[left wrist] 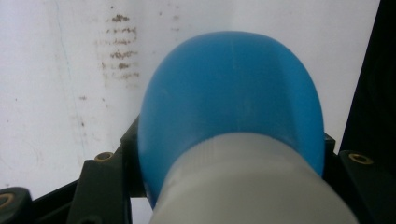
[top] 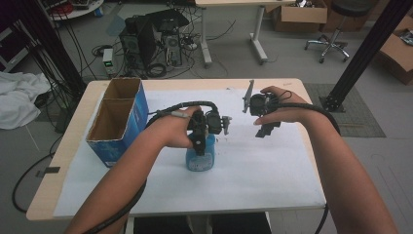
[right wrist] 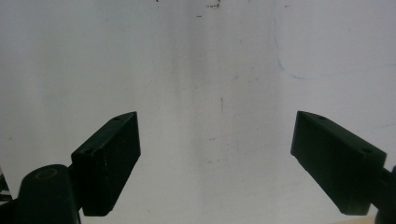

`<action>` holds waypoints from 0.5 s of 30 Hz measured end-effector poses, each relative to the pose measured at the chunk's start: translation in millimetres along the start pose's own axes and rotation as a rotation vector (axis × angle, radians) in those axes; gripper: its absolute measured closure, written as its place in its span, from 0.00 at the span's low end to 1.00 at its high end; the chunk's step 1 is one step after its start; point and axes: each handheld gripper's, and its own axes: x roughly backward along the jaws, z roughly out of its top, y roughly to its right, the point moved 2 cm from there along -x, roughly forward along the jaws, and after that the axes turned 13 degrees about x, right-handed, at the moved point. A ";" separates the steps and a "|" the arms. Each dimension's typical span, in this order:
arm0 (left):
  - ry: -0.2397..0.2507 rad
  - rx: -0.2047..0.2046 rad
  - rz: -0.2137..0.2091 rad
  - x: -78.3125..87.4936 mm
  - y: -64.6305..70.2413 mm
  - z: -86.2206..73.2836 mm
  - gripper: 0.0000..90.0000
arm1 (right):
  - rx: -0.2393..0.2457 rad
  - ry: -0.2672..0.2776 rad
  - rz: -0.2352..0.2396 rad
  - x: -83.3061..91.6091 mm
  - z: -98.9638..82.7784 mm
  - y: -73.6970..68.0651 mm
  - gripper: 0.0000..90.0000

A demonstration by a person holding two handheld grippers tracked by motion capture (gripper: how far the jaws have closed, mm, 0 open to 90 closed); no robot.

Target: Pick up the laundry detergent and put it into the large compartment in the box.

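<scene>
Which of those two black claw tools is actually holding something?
The left gripper: its jaws are shut on the blue bottle. The right gripper hangs open over the white sheet, with nothing between its jaws.

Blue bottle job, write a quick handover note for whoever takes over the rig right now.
Left hand-held gripper: shut on the blue bottle, gripping near its white cap end, bottle on the white sheet mid-table.
Right hand-held gripper: open, empty, above bare sheet to the right of the bottle.
Cardboard box: open, at the table's left side.
Done: bottle grasped.
Left: lift and place it, probably into the box; that is a guess.
</scene>
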 end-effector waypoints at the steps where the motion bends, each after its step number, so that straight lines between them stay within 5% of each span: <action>1: -0.001 0.001 0.002 1.7 -0.2 -1.0 0.44 | -0.002 0.001 -0.001 0.2 -0.2 -0.1 0.18; 8: 0.027 0.061 -0.005 27.2 -7.8 -9.7 0.44 | 0.002 0.003 -0.004 1.4 -0.2 -0.6 0.18; 15: 0.008 0.172 -0.007 58.5 -17.2 -18.6 0.44 | 0.008 0.004 -0.005 2.1 0.6 -1.3 0.18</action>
